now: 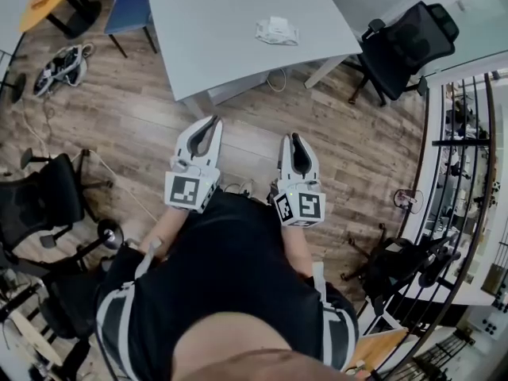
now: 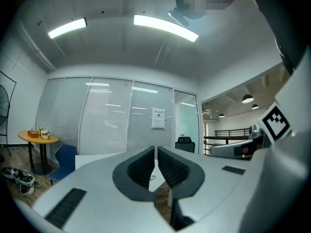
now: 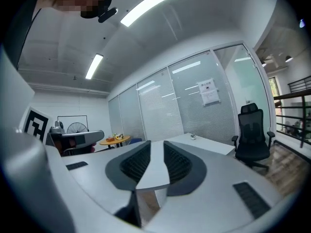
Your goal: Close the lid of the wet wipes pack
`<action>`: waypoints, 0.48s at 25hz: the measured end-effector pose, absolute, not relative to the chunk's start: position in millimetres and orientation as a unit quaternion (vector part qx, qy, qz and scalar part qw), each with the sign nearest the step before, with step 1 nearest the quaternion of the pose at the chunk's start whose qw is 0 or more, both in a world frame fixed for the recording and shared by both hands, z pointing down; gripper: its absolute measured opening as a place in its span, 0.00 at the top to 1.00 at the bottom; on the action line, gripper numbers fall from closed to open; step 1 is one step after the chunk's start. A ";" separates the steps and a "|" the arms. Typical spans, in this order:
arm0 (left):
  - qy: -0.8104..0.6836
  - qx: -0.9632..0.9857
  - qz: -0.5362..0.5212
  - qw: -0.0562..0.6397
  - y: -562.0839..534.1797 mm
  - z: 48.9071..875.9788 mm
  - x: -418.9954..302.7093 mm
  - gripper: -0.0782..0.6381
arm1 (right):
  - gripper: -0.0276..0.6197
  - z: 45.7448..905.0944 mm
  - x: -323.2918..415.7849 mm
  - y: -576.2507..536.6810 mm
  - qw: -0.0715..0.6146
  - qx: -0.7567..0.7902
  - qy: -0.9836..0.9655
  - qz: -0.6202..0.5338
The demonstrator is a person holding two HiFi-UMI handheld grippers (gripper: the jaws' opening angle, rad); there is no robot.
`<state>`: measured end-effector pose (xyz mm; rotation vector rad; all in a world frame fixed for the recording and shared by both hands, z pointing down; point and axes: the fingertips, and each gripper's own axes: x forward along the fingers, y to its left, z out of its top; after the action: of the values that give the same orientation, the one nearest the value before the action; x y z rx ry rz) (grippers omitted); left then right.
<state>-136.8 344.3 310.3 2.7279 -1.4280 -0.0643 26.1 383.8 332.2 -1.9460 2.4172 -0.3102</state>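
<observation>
A black mesh office chair (image 1: 40, 201) stands at nine o'clock in the head view, on a plank wood floor (image 1: 143, 117). The left gripper (image 1: 209, 124) is smooth white plastic with ribbed dark pads; its own view shows the pads drawn together to a thin slit, with nothing between them. Just beside it at three o'clock, the right gripper (image 1: 295, 139) has its jaws a little apart and empty. The wet wipes pack (image 1: 277, 31), a crumpled whitish soft packet, lies on the matte white table (image 1: 214, 30) at twelve o'clock of the grippers, well apart from both. Whether its lid is up cannot be told. The right gripper view shows the pack only as a speck. Only the gripper views show the ribbed glass wall (image 2: 116, 115) and the strip ceiling lights (image 2: 165, 27)
</observation>
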 end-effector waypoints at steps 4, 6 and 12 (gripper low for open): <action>-0.461 0.886 -0.022 0.039 341.5 314.1 -143.4 0.84 | 0.69 336.7 20.5 378.2 0.002 -0.627 0.772 -0.104; -0.460 0.887 -0.022 0.041 338.4 315.7 -148.9 0.84 | 0.69 338.9 17.5 375.1 -0.002 -0.631 0.768 -0.105; -0.452 0.891 -0.023 0.048 321.9 321.9 -171.9 0.84 | 0.69 343.0 0.6 358.8 -0.005 -0.644 0.757 -0.108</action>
<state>-171.9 321.9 321.9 2.7151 -1.3776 -0.0702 0.6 358.8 343.0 -2.0311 2.3858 -0.3408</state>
